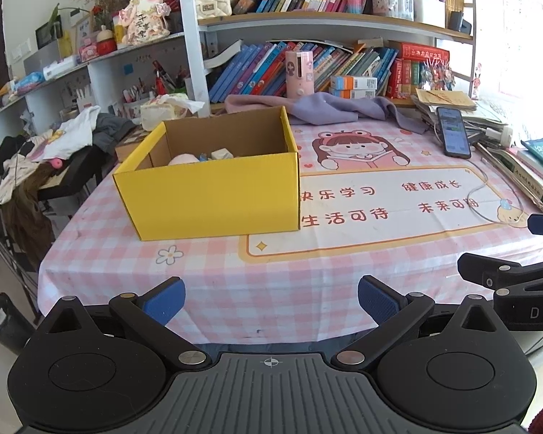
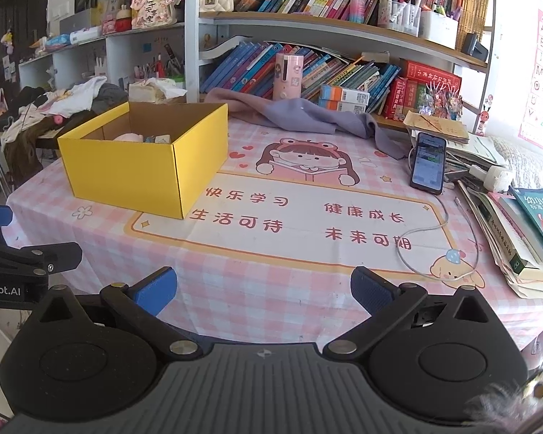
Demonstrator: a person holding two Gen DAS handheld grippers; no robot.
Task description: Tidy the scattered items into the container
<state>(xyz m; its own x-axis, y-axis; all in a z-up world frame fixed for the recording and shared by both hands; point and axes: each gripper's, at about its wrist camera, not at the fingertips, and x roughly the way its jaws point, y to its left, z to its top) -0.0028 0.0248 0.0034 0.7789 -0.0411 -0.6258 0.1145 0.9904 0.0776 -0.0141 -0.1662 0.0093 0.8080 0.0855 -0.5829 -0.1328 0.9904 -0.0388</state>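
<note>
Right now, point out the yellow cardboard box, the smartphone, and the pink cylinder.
yellow cardboard box (image 1: 213, 195), left wrist view, front wall
smartphone (image 2: 428, 162), right wrist view, screen
pink cylinder (image 2: 289, 76), right wrist view, side

Left wrist view: looks from the near edge of the table (image 1: 307, 282), tilted down, facing the yellow box (image 1: 213, 195) close ahead.
Right wrist view: same edge, box (image 2: 126, 177) further left.
Shared: box, table, bookshelf (image 1: 307, 21) behind.

Items (image 1: 199, 157) in yellow box (image 1: 213, 195) mostly hidden by wall.
</note>
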